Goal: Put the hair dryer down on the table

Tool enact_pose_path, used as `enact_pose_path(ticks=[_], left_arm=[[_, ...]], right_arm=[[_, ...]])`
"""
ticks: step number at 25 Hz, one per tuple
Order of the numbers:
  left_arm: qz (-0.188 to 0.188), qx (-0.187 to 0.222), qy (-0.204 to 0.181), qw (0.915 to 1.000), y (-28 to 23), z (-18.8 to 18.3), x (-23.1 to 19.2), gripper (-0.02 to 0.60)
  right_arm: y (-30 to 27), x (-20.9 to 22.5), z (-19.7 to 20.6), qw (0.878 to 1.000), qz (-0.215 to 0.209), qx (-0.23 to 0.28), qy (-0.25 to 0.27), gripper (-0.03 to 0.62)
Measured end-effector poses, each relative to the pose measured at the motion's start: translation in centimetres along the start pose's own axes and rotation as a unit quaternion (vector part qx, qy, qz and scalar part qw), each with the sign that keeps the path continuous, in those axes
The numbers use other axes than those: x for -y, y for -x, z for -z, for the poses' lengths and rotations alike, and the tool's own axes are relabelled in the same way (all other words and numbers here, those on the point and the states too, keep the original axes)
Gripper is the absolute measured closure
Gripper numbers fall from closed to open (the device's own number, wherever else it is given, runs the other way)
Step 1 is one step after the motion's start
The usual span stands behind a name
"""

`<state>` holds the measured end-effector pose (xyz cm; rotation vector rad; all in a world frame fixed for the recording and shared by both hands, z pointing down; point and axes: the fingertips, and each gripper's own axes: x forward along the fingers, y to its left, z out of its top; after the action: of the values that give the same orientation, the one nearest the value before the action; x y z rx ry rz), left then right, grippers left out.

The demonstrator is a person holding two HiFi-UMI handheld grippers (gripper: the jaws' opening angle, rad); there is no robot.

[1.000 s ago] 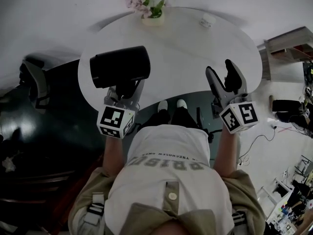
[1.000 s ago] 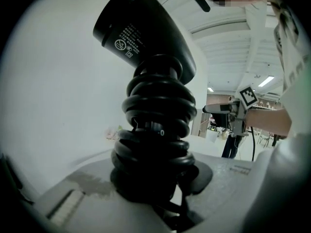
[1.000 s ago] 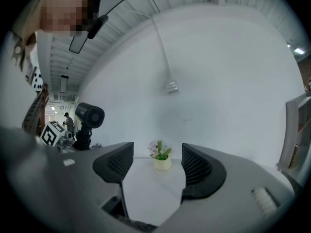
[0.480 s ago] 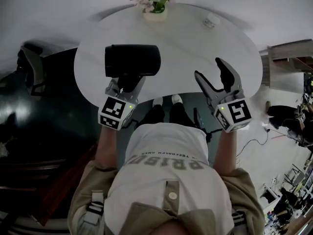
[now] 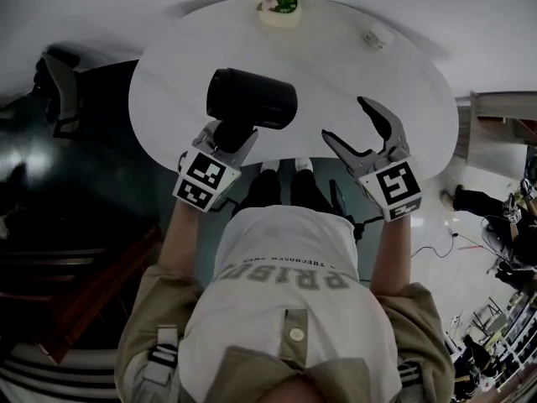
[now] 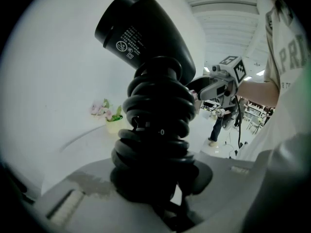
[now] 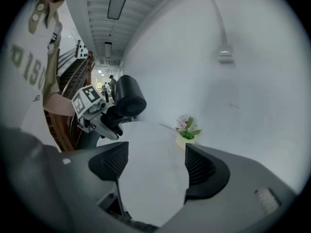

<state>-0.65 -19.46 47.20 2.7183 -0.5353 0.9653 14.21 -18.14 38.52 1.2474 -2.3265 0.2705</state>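
The black hair dryer point(image 5: 252, 99) hangs over the near left part of the white oval table point(image 5: 336, 65), barrel lying crosswise. My left gripper point(image 5: 227, 138) is shut on its handle, which is wrapped in coiled black cord point(image 6: 158, 130); the barrel point(image 6: 146, 33) rises above the coils. Whether the dryer touches the tabletop I cannot tell. My right gripper point(image 5: 357, 128) hovers over the table's near right edge. Its jaws have just been opening and stand wide with nothing between them point(image 7: 153, 164). From the right gripper view the dryer point(image 7: 129, 101) and left gripper point(image 7: 95, 113) show at the left.
A small pot of pink flowers point(image 5: 281, 2) stands at the table's far edge, and a small white object point(image 5: 377, 36) lies at the far right. A dark chair point(image 5: 59, 99) sits off the table's left. The person's shoes point(image 5: 285, 168) show below the near edge.
Both hands have come down toward the table. The dryer has shifted right with its barrel turning. The right gripper has rolled and its jaws have spread wider.
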Motion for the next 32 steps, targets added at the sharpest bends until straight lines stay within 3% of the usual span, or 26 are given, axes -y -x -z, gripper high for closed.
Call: enact_pose_path(ticks=[7,20,32], left_arm=[[0.011,-0.048,0.013,0.9987,-1.5,2.9,0.5,0.477],[0.059,-0.118,0.054,0.9898,-5.0,6.9,2.9,0.477],[0.092,-0.155,0.087,0.9798,-7.2,9.1,4.8,0.477]], right_arm=[[-2.2,-2.5,0.3,0.996,-0.059,-0.026,0.059,0.203],[-4.9,-4.0,2.5,0.989,-0.116,-0.045,0.08,0.203],[-7.6,-5.6,6.0,0.977,-0.156,-0.091,0.113,0.203]])
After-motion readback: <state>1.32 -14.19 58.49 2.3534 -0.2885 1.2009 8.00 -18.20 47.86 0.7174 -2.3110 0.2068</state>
